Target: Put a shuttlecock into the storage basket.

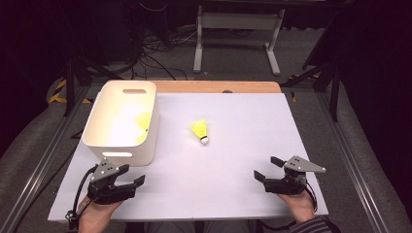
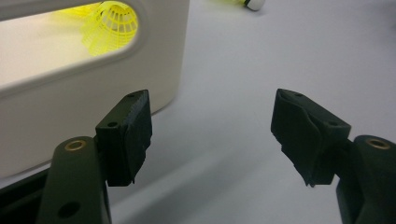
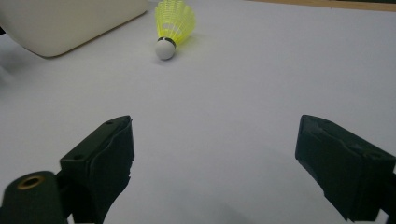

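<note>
A yellow shuttlecock (image 1: 200, 131) with a white cork lies on its side in the middle of the white table (image 1: 233, 165); the right gripper view has the shuttlecock (image 3: 173, 27) ahead, cork toward me. A second yellow shuttlecock (image 1: 143, 119) lies inside the white bin (image 1: 124, 121), and shows through the bin's handle slot as a shuttlecock (image 2: 109, 25) in the left gripper view. My left gripper (image 1: 133, 174) rests open at the front left, just below the bin. My right gripper (image 1: 266, 168) rests open at the front right. Both hold nothing.
The bin's near wall (image 2: 70, 93) stands close to my left gripper's left jaw. A wooden strip (image 1: 218, 87) runs along the table's far edge. Beyond it are a metal frame (image 1: 238, 34) and cables on the floor.
</note>
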Demonstrator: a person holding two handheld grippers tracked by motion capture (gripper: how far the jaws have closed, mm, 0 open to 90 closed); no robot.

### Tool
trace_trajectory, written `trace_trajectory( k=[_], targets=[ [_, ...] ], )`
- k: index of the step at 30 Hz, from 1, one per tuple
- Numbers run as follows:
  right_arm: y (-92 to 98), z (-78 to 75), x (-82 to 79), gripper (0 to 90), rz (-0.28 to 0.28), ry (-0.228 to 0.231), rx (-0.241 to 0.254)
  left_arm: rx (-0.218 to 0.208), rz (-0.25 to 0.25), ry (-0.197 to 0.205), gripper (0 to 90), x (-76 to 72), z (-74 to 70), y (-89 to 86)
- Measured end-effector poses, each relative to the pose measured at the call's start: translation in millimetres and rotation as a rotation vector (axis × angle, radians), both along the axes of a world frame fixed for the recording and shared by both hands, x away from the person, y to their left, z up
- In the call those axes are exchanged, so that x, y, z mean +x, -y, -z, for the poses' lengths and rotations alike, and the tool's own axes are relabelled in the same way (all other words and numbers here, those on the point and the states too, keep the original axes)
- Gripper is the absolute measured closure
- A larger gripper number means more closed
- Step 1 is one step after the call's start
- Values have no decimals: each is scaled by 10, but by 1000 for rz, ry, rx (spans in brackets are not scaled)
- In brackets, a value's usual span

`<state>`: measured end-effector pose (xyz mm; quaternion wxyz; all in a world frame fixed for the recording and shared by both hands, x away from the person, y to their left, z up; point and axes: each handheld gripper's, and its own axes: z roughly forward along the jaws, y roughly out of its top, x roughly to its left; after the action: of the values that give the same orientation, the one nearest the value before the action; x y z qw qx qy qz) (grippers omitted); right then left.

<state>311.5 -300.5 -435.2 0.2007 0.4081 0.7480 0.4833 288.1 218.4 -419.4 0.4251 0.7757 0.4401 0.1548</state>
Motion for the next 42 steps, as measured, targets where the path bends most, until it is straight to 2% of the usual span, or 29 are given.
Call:
trace_trajectory(
  k=[7,10,16,22,27,36,42],
  targets=[
    [-31,-32,20,116,1,9,24,-4,-16,-10,299,-15,40,-39],
    [-61,-45,32,116,-1,11,18,7,-14,-2,299,-24,41,-42],
    [-151,-65,86,117,-6,21,21,-1,-24,-4,298,-19,53,-72],
    [-290,-85,160,117,-19,15,22,1,-31,9,297,-41,51,-58],
    [-407,-86,225,117,-28,6,17,-13,-35,7,297,-40,58,-79],
    [-581,-92,362,117,-34,-14,16,-8,-24,0,297,-43,61,-70],
    [-688,-80,454,125,-36,-28,13,-12,-30,13,297,-50,63,-71]
  ],
)
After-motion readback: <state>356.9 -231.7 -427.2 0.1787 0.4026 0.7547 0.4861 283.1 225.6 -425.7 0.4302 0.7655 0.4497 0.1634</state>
